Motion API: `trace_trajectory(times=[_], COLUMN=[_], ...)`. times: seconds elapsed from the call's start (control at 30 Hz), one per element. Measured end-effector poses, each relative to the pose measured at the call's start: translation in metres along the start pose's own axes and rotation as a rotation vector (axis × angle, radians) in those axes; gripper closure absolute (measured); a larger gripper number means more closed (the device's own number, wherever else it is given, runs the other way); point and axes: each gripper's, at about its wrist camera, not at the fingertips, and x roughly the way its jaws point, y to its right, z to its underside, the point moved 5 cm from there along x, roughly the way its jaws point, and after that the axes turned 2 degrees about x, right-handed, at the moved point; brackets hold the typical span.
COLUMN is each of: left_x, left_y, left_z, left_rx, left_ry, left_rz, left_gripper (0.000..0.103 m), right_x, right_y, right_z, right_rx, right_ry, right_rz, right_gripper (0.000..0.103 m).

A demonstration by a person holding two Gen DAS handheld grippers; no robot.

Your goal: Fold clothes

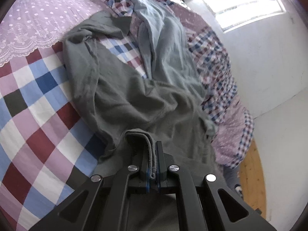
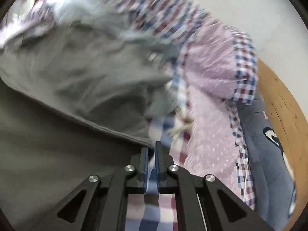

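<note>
A dark grey garment (image 1: pixel 123 96) lies crumpled on the checked bedspread (image 1: pixel 34 104), its far sleeve bent toward the pillows. My left gripper (image 1: pixel 153 144) is shut on a folded edge of it, and the hem shows between the blue pads. A pale blue garment (image 1: pixel 165 44) lies beyond it, partly under the grey one. In the blurred right wrist view the grey garment (image 2: pixel 80 73) fills the left half. My right gripper (image 2: pixel 152 146) is shut on the corner of its stitched hem, right at the fingertips.
The bed's edge with a pink dotted, checked quilt (image 2: pixel 211 88) drops off to the right. Below it are a dark blue printed cloth (image 2: pixel 269 154) and a wooden floor (image 1: pixel 252 179). A white wall with a bright window (image 1: pixel 246 5) stands behind.
</note>
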Motion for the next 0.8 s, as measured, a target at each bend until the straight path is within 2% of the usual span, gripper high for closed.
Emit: trace_trajectory(times=[0.1, 0.17, 0.2, 0.27, 0.3, 0.43, 0.57, 0.8], left_x=[0.001, 0.001, 0.001, 0.001, 0.002, 0.001, 0.001, 0.002], left_y=[-0.005, -0.007, -0.007, -0.008, -0.008, -0.007, -0.007, -0.004], left_z=[0.001, 0.001, 0.001, 0.002, 0.003, 0.002, 0.002, 0.003], left_rx=[-0.012, -0.014, -0.015, -0.015, -0.014, -0.017, -0.017, 0.006], left_ry=[-0.007, -0.01, -0.011, -0.013, -0.013, -0.01, -0.006, -0.002], left_rz=[-0.023, -0.03, -0.033, -0.035, -0.036, -0.032, -0.028, -0.031], left_gripper=[0.1, 0.1, 0.1, 0.1, 0.1, 0.1, 0.1, 0.1], right_x=[0.018, 0.024, 0.022, 0.016, 0.013, 0.005, 0.011, 0.045], right_y=[-0.005, 0.001, 0.006, 0.017, 0.023, 0.05, 0.063, 0.097], right_z=[0.021, 0.038, 0.042, 0.047, 0.047, 0.029, 0.002, -0.074], right_rx=[-0.034, -0.005, 0.023, 0.092, 0.131, 0.317, 0.446, 0.704], right_ry=[-0.131, -0.209, -0.212, -0.201, -0.189, -0.09, -0.032, 0.009], right_rz=[-0.041, -0.096, -0.131, -0.193, -0.217, -0.343, -0.406, -0.514], right_gripper=[0.097, 0.097, 0.097, 0.095, 0.09, 0.064, 0.062, 0.055])
